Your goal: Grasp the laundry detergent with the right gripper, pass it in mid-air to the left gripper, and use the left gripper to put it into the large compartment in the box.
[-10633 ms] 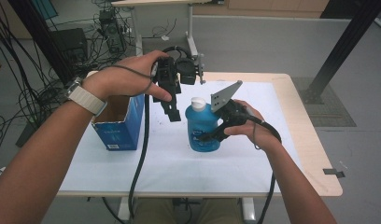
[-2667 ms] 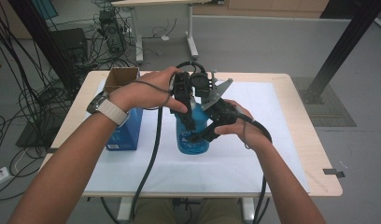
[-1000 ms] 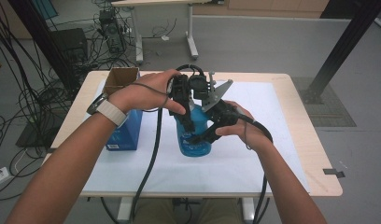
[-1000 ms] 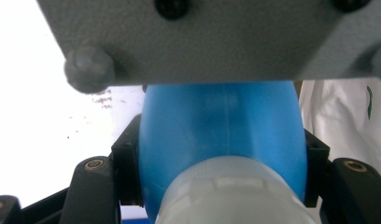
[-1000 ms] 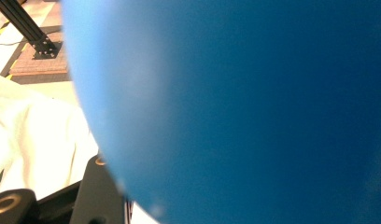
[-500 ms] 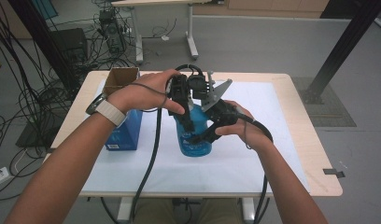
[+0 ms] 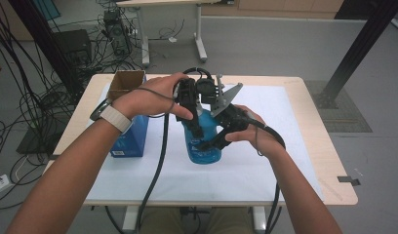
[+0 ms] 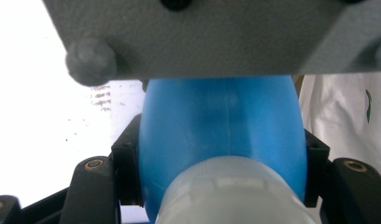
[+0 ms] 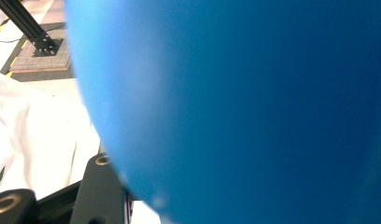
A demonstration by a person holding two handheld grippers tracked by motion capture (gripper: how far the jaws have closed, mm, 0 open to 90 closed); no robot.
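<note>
— Nearest the camera first? Changed since half a second ago?

— Nothing moved. Forearms in from the bottom edge as before, both tongs still clamped on the blue bottle [image 7: 203,146]. Same pose one second back, and nearly the same almost three seconds back.

— State of the left tongs [image 7: 196,127]?

— Closed down from above onto the upper part of the bottle, just under the pale cap [image 8: 230,196]. Black pads pressed against both sides of the blue shoulder in the left gripper view, no gap visible.

— And the right tongs [image 7: 206,144]?

— Shut on the bottle's body from the side, lower than the left pair. Blue wall [image 9: 235,107] tight against the lens in the right gripper view, one black jaw pressed to it at the lower left; other jaw hidden.

— Compared with the oldest frame?

— Big difference there. Left tongs then raised and free, apart from the bottle, and only the right pair at it. Now both on it, bottle standing upright between them on the white cloth [image 7: 265,170] of the tabletop [image 7: 328,161].

— Farther out?

— Beyond the left tongs, to their outer side, open cardboard box [image 7: 129,117] with blue sides, apart from the bottle. Stood closer to the left tabletop edge in the oldest frame; unchanged over the last three seconds.
</note>
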